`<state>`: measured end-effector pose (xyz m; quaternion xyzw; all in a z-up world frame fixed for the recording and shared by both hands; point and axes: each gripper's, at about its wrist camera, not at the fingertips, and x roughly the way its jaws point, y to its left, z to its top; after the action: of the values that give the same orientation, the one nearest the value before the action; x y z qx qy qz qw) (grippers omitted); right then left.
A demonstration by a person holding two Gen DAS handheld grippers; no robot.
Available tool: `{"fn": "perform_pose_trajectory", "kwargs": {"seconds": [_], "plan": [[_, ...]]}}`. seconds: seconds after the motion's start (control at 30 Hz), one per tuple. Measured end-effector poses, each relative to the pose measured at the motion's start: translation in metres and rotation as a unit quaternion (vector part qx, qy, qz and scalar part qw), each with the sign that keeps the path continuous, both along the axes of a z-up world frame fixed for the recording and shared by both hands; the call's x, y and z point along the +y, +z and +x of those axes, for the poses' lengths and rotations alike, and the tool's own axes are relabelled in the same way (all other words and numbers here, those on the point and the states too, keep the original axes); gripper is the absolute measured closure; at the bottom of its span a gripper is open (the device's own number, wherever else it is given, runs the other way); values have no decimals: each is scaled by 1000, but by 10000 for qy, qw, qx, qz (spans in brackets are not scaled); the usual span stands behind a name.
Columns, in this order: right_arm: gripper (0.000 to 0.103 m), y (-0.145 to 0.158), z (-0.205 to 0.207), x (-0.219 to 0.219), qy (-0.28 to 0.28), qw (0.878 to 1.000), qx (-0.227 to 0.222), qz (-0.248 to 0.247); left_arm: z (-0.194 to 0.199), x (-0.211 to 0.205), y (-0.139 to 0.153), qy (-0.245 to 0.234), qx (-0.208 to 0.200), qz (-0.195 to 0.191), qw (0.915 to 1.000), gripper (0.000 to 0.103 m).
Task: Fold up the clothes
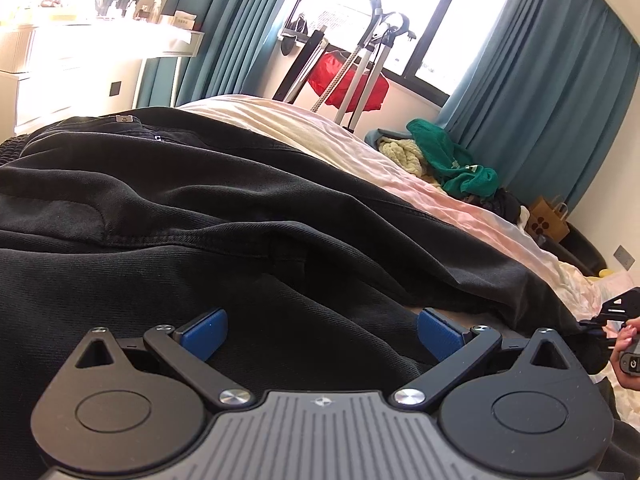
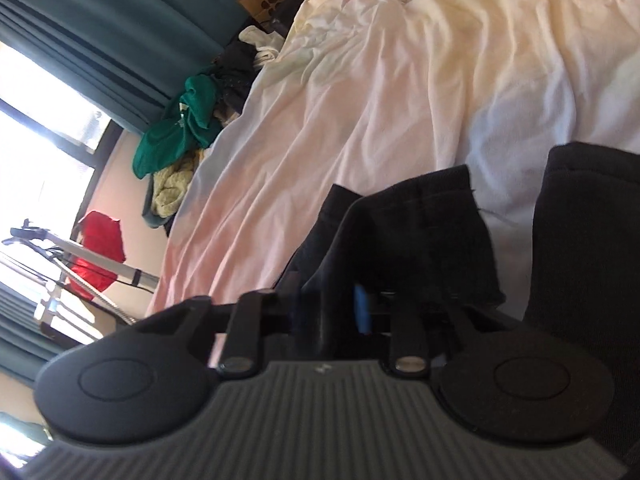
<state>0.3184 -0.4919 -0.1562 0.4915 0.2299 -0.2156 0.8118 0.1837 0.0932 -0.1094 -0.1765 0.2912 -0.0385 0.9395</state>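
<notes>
Black trousers (image 1: 208, 216) lie spread across the bed and fill most of the left wrist view. My left gripper (image 1: 322, 334) is open, its blue pads (image 1: 206, 330) wide apart and resting low on the black cloth. My right gripper (image 2: 362, 308) is shut on a folded edge of the black trousers (image 2: 412, 232) and holds it lifted above the sheet, with the view tilted sideways. The right gripper and the hand that holds it also show at the right edge of the left wrist view (image 1: 618, 320).
A rumpled pale pink sheet (image 2: 400, 92) covers the bed. A heap of green and cream clothes (image 1: 448, 156) lies at the bed's far side. A brown paper bag (image 1: 548, 218), a drying rack with a red cloth (image 1: 348, 80), teal curtains and a white desk (image 1: 100, 44) stand beyond.
</notes>
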Motion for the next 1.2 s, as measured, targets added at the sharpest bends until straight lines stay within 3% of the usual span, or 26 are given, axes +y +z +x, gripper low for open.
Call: {"fn": "perform_pose_trajectory", "kwargs": {"seconds": [0.43, 0.73, 0.9, 0.97, 1.2], "plan": [[97, -15, -9, -13, 422, 9940, 81, -1007, -2, 11, 1, -83, 33, -367, 9993, 1], [97, -23, -15, -22, 695, 9832, 105, -1683, -4, 9, 3, -160, 133, -61, 9998, 1], [98, 20, -22, -25, 528, 9815, -468, -1780, -1, 6, 5, -168, 139, 90, 9997, 1], [98, 24, -28, -26, 521, 9804, -473, -1841, -2, 5, 4, -200, 149, 161, 9996, 1], [94, -34, -61, -29, 505, 9918, -95, -1168, -8, -2, 3, -403, 287, 380, 9981, 1]]}}
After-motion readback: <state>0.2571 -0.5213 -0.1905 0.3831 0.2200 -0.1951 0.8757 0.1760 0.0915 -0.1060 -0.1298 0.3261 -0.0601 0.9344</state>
